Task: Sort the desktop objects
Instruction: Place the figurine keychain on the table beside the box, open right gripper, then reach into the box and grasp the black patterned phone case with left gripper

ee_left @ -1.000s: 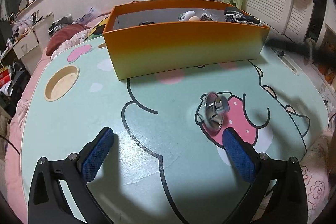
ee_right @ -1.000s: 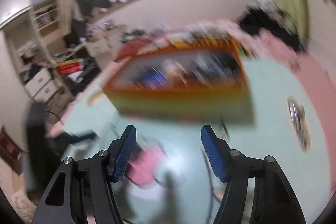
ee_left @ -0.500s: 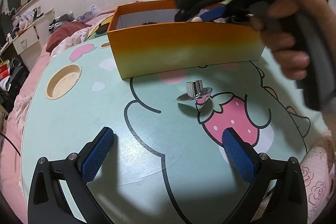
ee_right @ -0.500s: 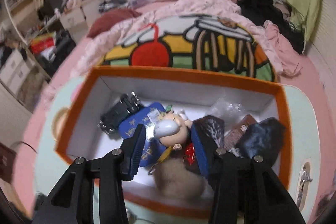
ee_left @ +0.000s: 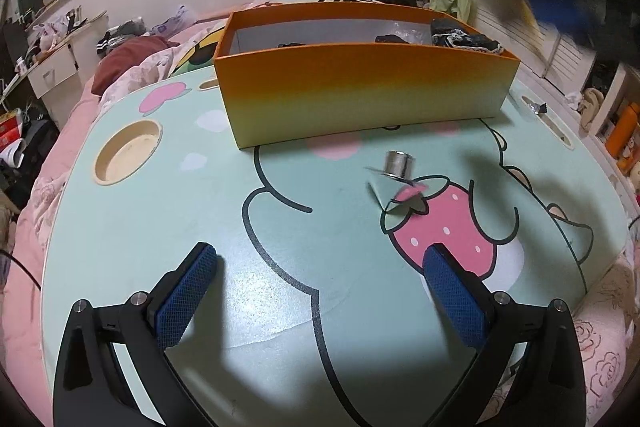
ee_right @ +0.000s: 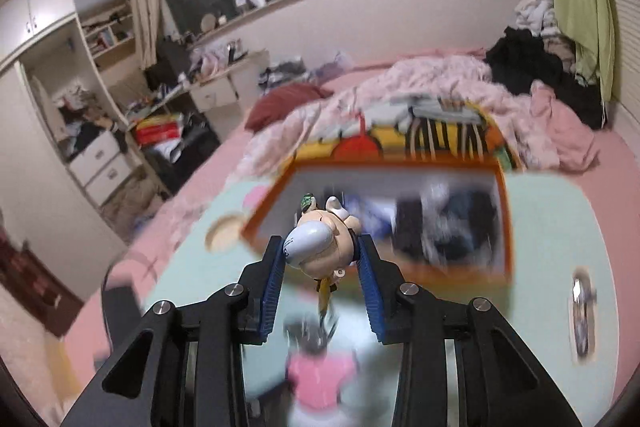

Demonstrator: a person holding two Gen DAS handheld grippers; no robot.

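Observation:
A small peach and white toy figure point(ee_right: 316, 243) hangs between the blue pads of my right gripper point(ee_right: 321, 247). The jaws are closing and the pads press on the figure's sides, above the near wall of the orange box point(ee_right: 506, 227), which looks blurred. In the left wrist view my left gripper point(ee_left: 320, 255) stands wide open over the mint-green table point(ee_left: 160, 227), holding nothing. Ahead of it and to the right, a small shiny metal piece point(ee_left: 398, 171) lies on the strawberry print. The orange box point(ee_left: 360, 95) stands behind it with several items inside.
A round cup recess point(ee_left: 128, 151) sits in the table's left part, and a slot point(ee_left: 532, 107) at its right edge. A bed with pink bedding point(ee_right: 440, 87) and clothes lies beyond the table. Cluttered shelves and drawers point(ee_right: 100, 159) stand at the left.
My right gripper reached into the box, closed on the toy figure and lifted it out. The metal piece shifted on the table towards the box. My left gripper stayed put.

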